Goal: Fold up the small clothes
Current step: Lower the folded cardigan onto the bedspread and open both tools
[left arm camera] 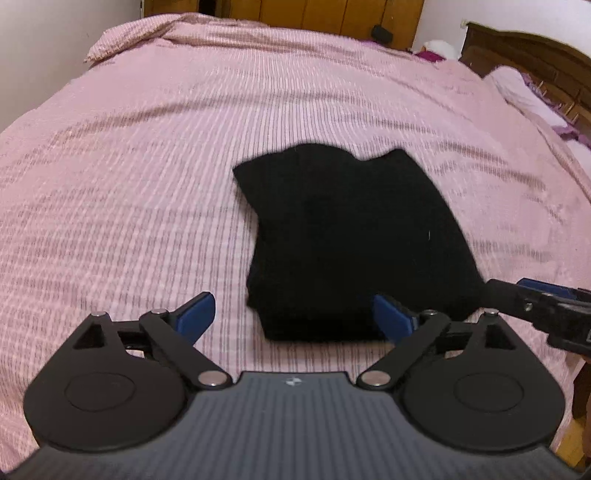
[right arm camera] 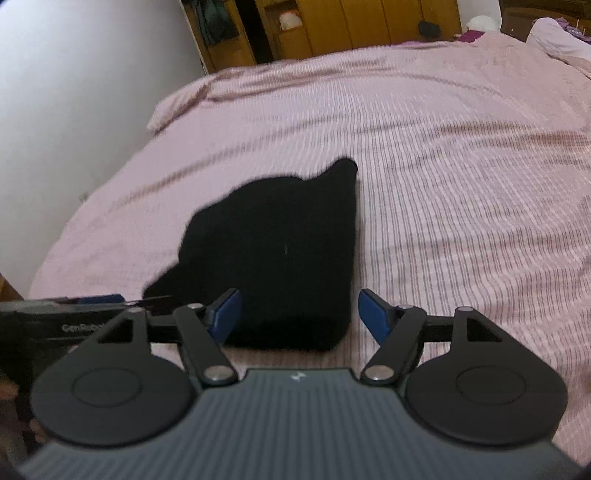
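Bedspread (left arm camera: 147,166) lies pink around the folded black garment (left arm camera: 343,236); left tool (left arm camera: 295,314) and right tool (right arm camera: 300,314) gape, empty.

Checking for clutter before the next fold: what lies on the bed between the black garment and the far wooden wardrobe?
Only bare pink striped bedspread between the black garment and wardrobe, in both wrist views.

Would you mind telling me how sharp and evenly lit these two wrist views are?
Left wrist view: black garment edges smeared by motion blur, folds lost in the dark; fisheye bends the pink bedspread. Right wrist view: similar blur, soft indoor light, no glare.
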`<state>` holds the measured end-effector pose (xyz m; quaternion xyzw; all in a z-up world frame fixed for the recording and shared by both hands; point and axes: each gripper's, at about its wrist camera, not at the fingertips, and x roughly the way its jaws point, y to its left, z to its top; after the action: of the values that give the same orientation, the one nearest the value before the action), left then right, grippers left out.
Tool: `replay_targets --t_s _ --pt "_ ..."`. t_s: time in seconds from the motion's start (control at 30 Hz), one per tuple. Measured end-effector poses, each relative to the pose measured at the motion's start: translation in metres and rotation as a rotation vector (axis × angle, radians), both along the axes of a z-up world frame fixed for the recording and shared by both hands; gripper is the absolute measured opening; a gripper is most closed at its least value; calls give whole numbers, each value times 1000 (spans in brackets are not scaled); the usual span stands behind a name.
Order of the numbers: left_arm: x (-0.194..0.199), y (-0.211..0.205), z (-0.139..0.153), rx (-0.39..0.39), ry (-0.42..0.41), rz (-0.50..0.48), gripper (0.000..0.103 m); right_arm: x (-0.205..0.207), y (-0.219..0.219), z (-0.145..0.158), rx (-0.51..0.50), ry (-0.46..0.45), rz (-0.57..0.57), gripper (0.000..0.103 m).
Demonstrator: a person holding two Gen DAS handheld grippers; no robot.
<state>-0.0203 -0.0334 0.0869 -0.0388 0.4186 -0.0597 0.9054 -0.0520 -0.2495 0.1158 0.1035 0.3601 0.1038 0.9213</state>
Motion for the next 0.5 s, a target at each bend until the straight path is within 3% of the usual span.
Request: replay_targets --t_s 0.2,0.5 --pt "2 -8 -28 57 52 0 95 -7 9 -29 -120 43 7 72" --pt "16 -9 -63 69 132 38 96 2 2 -65 -70 130 -39 72"
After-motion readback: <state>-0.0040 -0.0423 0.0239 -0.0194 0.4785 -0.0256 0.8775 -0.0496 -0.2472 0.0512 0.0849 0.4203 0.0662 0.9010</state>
